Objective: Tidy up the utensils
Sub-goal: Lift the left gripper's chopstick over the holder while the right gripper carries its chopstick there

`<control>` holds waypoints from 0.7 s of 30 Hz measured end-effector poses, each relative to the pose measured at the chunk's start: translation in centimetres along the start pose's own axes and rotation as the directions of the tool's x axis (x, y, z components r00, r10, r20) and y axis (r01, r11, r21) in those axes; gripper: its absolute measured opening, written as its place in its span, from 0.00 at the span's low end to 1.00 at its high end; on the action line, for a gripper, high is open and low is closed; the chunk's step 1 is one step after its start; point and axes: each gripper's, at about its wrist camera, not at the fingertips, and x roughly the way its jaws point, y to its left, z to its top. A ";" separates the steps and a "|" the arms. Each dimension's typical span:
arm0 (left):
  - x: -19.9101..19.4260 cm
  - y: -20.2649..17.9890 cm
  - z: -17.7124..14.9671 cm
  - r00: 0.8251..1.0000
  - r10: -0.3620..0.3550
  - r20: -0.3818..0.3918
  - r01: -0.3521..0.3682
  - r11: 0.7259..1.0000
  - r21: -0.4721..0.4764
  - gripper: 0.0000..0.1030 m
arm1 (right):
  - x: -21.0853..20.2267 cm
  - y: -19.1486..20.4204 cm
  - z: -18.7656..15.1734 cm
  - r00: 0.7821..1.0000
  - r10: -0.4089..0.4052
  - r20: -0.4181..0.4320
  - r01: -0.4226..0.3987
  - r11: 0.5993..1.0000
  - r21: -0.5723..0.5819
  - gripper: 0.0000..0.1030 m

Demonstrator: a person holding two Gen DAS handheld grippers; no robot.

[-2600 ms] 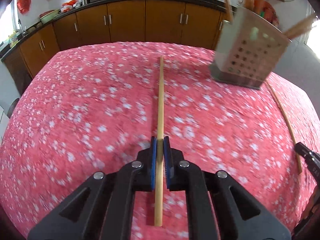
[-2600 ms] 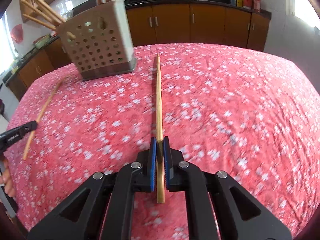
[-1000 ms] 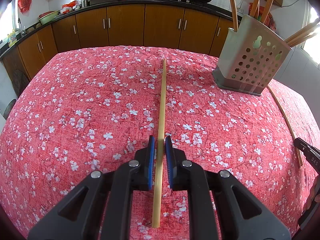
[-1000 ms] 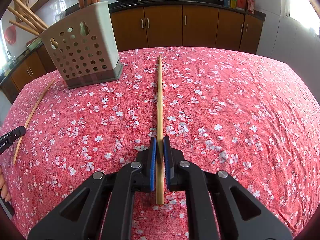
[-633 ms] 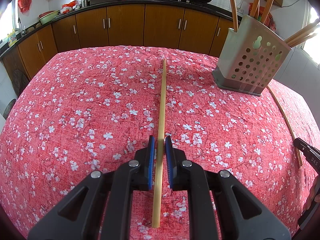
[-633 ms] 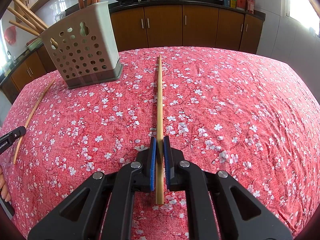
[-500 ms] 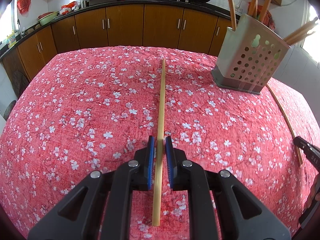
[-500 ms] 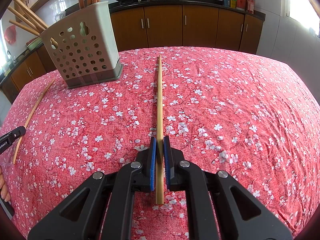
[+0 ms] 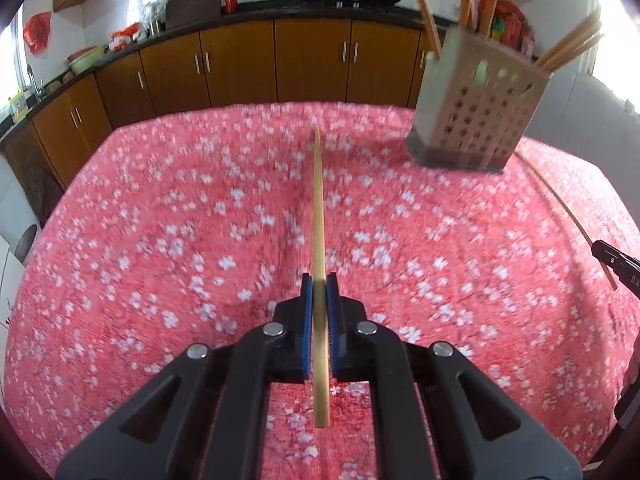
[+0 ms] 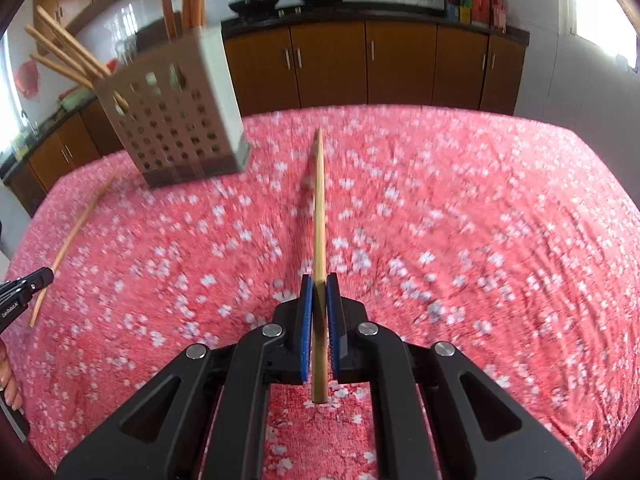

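Left wrist view showed the left gripper (image 9: 319, 294) clamped on a pale chopstick (image 9: 319, 216), its blue pads (image 9: 306, 320) pressed against both sides of the stick, which pointed ahead above the red flowered tablecloth (image 9: 160, 220). A perforated utensil holder (image 9: 476, 112) stood toward the table's far right corner with several wooden sticks rising out of it. Just to its right another loose chopstick (image 9: 568, 216) lay on the cloth along the right edge, and part of the other gripper's black tip showed beside its near end.

From the right wrist view, the right gripper (image 10: 319, 294) was likewise closed tight on a second chopstick (image 10: 319, 208). There the holder (image 10: 176, 112) sat toward the far left, with the loose chopstick (image 10: 76, 232) lying near the left edge. The cloth looked blurred in both views.
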 end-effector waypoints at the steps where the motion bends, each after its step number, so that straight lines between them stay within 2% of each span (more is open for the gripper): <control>1: -0.9 -0.1 0.4 1.000 -0.009 0.026 0.009 1.000 -0.003 0.08 | -0.9 -0.1 0.4 1.000 0.004 0.028 -0.004 1.000 0.004 0.08; 5: -3.9 -0.4 1.8 0.994 -0.028 0.109 0.029 0.999 -0.013 0.08 | -4.0 -0.4 1.6 0.992 0.017 0.124 -0.019 1.000 0.017 0.08; 9: -6.9 -0.5 3.6 0.978 -0.051 0.203 0.061 0.997 -0.041 0.08 | -6.8 -0.5 2.7 0.977 0.032 0.211 -0.039 0.999 0.031 0.08; 15: -8.9 0.5 5.4 0.961 -0.084 0.263 0.109 0.991 -0.082 0.08 | -8.0 -0.8 4.0 0.964 0.046 0.261 -0.059 0.997 0.043 0.08; 21: -11.6 0.6 7.4 0.939 -0.120 0.321 0.151 0.986 -0.074 0.08 | -10.1 0.3 6.3 0.939 0.079 0.336 -0.090 0.996 0.019 0.08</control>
